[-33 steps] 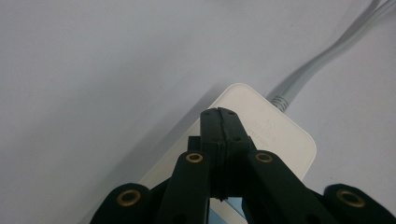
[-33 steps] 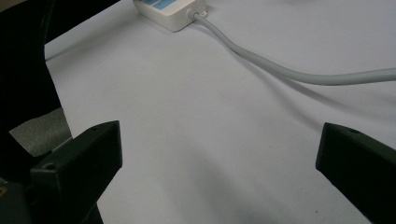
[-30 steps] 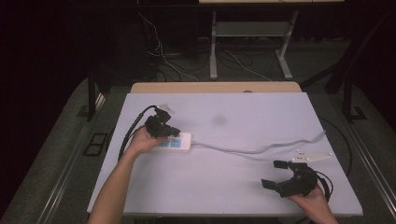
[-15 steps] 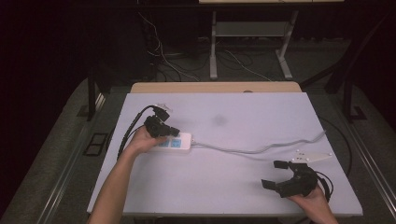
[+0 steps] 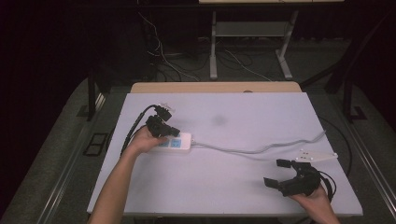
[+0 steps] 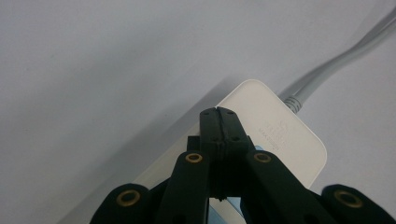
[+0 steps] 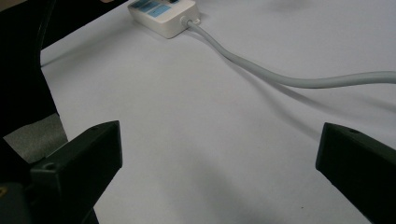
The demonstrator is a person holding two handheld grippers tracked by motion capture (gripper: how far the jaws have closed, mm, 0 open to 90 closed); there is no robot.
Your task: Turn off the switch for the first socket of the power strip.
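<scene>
We seem to be pressing something on the power strip [image 5: 175,141] at the counter's [image 5: 233,186] left side, likely its switch or a socket, so we should keep the left tool [image 6: 218,112] pointed steeply down and push straight, lest the strip skid along on its grey cord [image 5: 261,150]. That tool's jaws are fully closed with nothing between them, their joined tips over the strip's top. Our right tool [image 5: 279,173] rests wide open near the counter's right front corner, holding nothing.

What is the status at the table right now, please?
Left gripper shut, tips over the white power strip. Right gripper open, empty, near table edge. Strip's grey cable trails right; nothing in the way.
</scene>
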